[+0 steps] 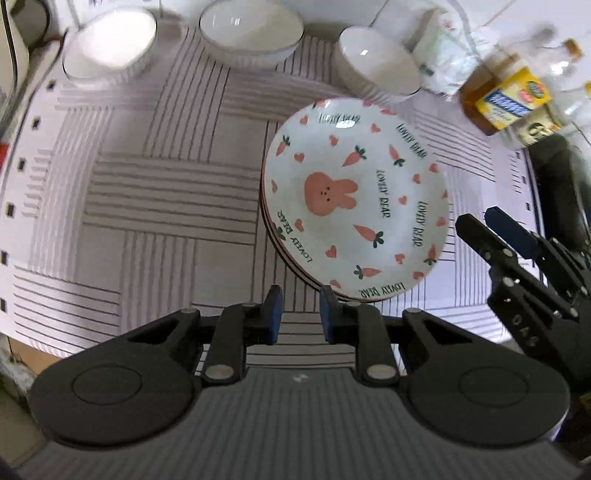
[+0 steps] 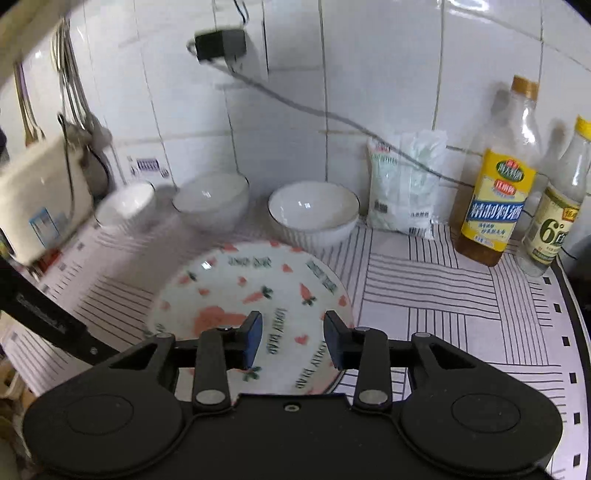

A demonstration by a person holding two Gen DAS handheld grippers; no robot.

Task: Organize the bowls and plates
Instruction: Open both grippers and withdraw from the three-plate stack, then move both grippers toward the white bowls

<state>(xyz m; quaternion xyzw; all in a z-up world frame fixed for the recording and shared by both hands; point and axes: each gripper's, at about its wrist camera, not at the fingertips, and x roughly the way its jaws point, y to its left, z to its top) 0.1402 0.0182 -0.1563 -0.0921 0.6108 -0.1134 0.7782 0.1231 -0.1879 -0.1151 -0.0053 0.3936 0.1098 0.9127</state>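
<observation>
Plates: your rabbit-print plate (image 1: 356, 199) tops a neat stack on the striped counter (image 1: 147, 192), rims nested, so the plates look sorted.
Bowls: 3 white bowls (image 1: 251, 31) stand apart along the tiled wall, not yet nested; likely your next job.
Left gripper (image 1: 301, 314): jaws narrow, nothing between them, just beside the stack's near rim.
Right gripper (image 2: 293, 339): jaws partly apart and empty, hovering over the plate.
Clutter: mind the yellow-label bottle (image 2: 495, 199) beside the nearest bowl.
</observation>
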